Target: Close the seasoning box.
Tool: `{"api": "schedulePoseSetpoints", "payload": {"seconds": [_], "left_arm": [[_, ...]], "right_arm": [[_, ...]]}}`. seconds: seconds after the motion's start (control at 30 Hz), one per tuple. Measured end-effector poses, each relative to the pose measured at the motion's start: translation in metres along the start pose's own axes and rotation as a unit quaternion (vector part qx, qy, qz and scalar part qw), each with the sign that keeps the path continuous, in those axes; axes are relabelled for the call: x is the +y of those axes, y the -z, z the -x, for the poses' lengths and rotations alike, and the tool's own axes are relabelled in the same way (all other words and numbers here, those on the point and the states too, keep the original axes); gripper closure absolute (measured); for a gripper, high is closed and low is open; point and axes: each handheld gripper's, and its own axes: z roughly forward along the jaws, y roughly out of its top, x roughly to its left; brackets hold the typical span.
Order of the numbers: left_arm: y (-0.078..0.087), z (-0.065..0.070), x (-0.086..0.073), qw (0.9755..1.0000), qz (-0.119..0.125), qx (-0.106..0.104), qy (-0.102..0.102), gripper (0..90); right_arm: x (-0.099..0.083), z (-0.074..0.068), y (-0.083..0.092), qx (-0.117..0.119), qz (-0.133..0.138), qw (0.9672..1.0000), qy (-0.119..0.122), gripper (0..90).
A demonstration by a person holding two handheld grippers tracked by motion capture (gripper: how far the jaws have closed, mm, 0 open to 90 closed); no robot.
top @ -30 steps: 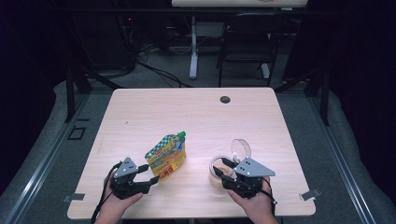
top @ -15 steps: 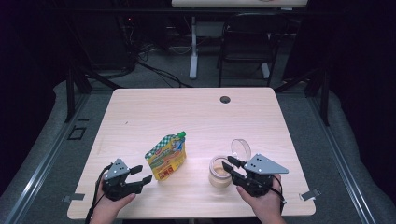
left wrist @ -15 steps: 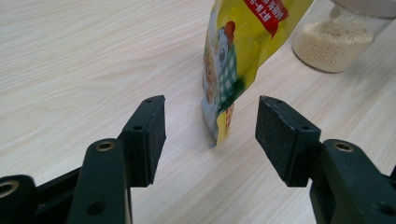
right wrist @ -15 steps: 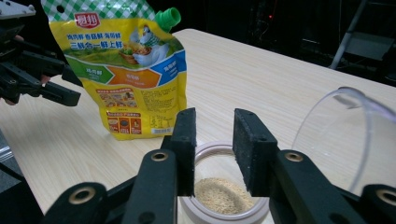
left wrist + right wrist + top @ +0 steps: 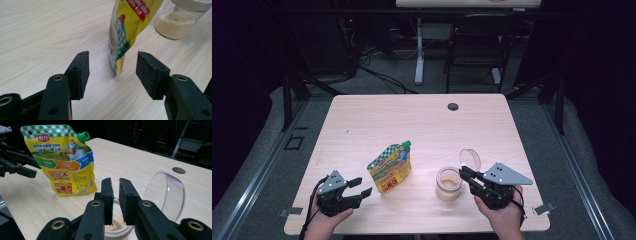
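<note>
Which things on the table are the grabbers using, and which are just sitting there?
Being used:
- yellow pouch, standing upright in front of the open left gripper
- jar of pale grains, lid flipped open, just beyond the right gripper, whose jaws have just been closing with nothing between them

Just there:
- round hole in the table, at its far edge

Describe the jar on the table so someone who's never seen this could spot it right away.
On the wooden table, look near the front edge, right of the upright yellow pouch. The jar is a short clear glass one holding pale grains, just ahead of the right gripper. Its clear domed lid stands flipped up behind its open mouth.
</note>
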Motion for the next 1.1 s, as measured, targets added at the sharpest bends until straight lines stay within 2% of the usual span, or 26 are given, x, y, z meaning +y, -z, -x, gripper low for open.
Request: {"api": "schedulePoseSetpoints", "payload": {"seconds": [0.2,0.3,0.43,0.6,0.73,0.93,1.1], "left_arm": [[0.002,-0.010,-0.002,0.9997,0.001,0.014,0.020,44.4],[0.002,-0.015,-0.004,0.9993,0.003,0.008,0.037,44.5],[0.003,-0.019,-0.007,0.9991,-0.003,0.022,0.036,49.6],[0.003,-0.023,-0.008,0.9983,0.004,0.033,0.048,50.0],[0.002,-0.024,-0.009,0.9980,0.007,0.033,0.053,50.1],[0.000,-0.023,-0.009,0.9982,0.000,0.036,0.048,50.2],[-0.001,-0.023,-0.009,0.9983,-0.003,0.038,0.045,50.2]], "right_arm": [[0.001,0.006,0.005,-0.010,0.000,0.9999,-0.009,89.4],[0.002,0.009,0.008,-0.016,0.000,0.9998,-0.015,90.0],[0.002,0.016,0.012,-0.024,0.001,0.9994,-0.027,90.0],[0.000,0.024,0.015,-0.033,0.003,0.9987,-0.038,90.0],[0.000,0.030,0.020,-0.041,0.008,0.9981,-0.045,90.0],[-0.002,0.039,0.025,-0.055,0.013,0.9967,-0.058,90.0],[-0.009,0.048,0.023,-0.066,0.003,0.9955,-0.068,90.0]]}}
